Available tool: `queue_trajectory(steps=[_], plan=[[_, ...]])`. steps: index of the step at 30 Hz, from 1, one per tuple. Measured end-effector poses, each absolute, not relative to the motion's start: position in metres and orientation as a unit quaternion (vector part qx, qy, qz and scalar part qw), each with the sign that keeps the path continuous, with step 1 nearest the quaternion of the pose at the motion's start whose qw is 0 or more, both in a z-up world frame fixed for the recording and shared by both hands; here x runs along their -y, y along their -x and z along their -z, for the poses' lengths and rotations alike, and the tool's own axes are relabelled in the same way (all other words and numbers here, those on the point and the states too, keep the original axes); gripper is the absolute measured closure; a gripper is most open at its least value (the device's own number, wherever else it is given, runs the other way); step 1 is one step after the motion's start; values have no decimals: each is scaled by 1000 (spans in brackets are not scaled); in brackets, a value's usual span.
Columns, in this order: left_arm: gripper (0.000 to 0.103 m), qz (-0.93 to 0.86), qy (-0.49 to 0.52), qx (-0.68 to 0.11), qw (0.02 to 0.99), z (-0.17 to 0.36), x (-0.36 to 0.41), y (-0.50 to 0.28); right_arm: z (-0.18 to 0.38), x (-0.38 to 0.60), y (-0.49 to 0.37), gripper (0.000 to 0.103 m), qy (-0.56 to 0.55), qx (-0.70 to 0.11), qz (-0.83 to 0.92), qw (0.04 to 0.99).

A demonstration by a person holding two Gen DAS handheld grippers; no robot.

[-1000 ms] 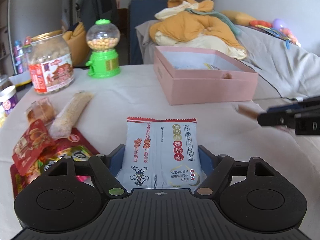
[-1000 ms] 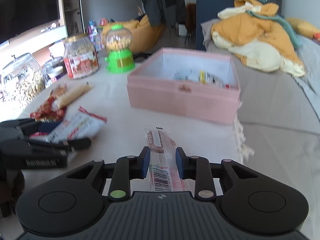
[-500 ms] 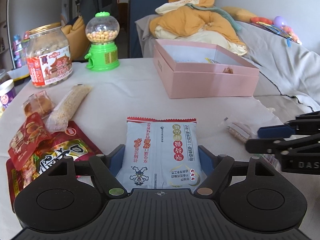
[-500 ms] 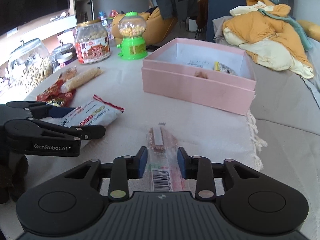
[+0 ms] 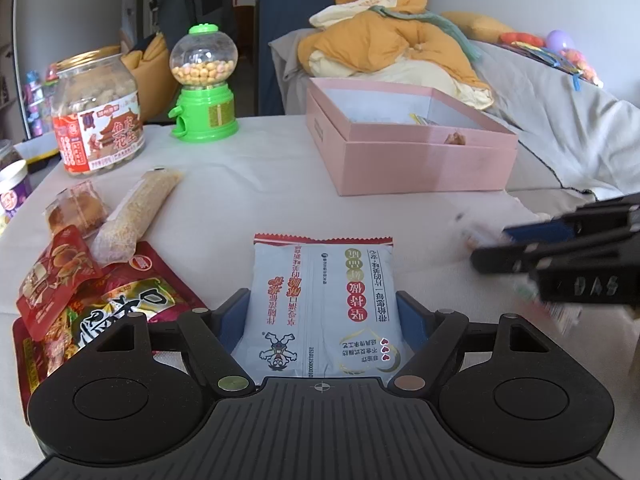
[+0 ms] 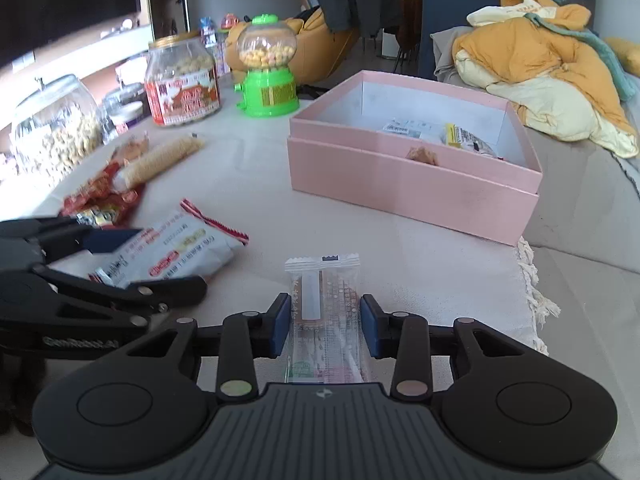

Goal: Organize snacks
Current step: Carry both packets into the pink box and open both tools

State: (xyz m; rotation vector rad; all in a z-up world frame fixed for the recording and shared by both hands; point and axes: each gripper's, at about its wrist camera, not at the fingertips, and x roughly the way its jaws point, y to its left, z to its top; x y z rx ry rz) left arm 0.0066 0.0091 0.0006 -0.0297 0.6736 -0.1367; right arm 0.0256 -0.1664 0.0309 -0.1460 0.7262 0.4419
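Note:
My left gripper (image 5: 324, 304) is shut on a white and blue snack packet (image 5: 320, 300) with a red top edge, just above the white tablecloth. From the right wrist view the same gripper (image 6: 168, 260) and packet (image 6: 180, 252) sit at the left. My right gripper (image 6: 324, 312) is opening. A thin clear packet with a brown snack (image 6: 324, 292) lies flat between its blue pads, no longer squeezed. In the left wrist view the right gripper (image 5: 490, 248) shows blurred at the right. The open pink box (image 6: 400, 196) holds a few packets.
A pile of red snack bags (image 5: 80, 280) and a long puffed bar (image 5: 136, 216) lie at the left. A peanut jar (image 5: 98, 120) and a green candy dispenser (image 5: 204, 92) stand behind. The tablecloth's fringed edge (image 6: 532, 280) is at the right, a sofa beyond.
The right gripper sank a little toward the table and its jaws widened; the clear packet, pinched narrow before, now lies spread flat. The left gripper kept still with its packet.

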Motion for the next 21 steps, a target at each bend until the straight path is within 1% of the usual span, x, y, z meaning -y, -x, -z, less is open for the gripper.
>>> queue_trajectory(steps=[3,5,8,11,13,15,16,18,20,21], plan=[[22,102,48,-304,946,-25,-14,-12,-48,174,-25,66,58,-332,-209,918],[22,126,49,-263,955,-63,-13,-27,-70,178,-30,66,50,-308,-214,926],[21,163,55,-229,958,-117,-8,-72,-110,183,-50,66,46,-262,-209,941],[21,203,112,-227,946,-147,-10,-133,-139,184,-84,65,36,-235,-187,953],[21,188,142,-235,943,-144,-8,-170,-147,186,-111,58,32,-233,-172,957],[22,174,87,-301,934,-126,13,-207,-144,190,-138,44,26,-254,-148,956],[22,182,84,-332,922,-113,18,-221,-140,194,-150,44,20,-266,-134,954],[24,198,137,-365,899,-90,10,-236,-130,203,-164,44,16,-291,-112,950],[26,210,189,-356,891,-76,-5,-235,-121,212,-165,44,14,-301,-99,948],[26,207,199,-346,894,-74,-11,-232,-117,216,-163,44,13,-305,-96,947]])
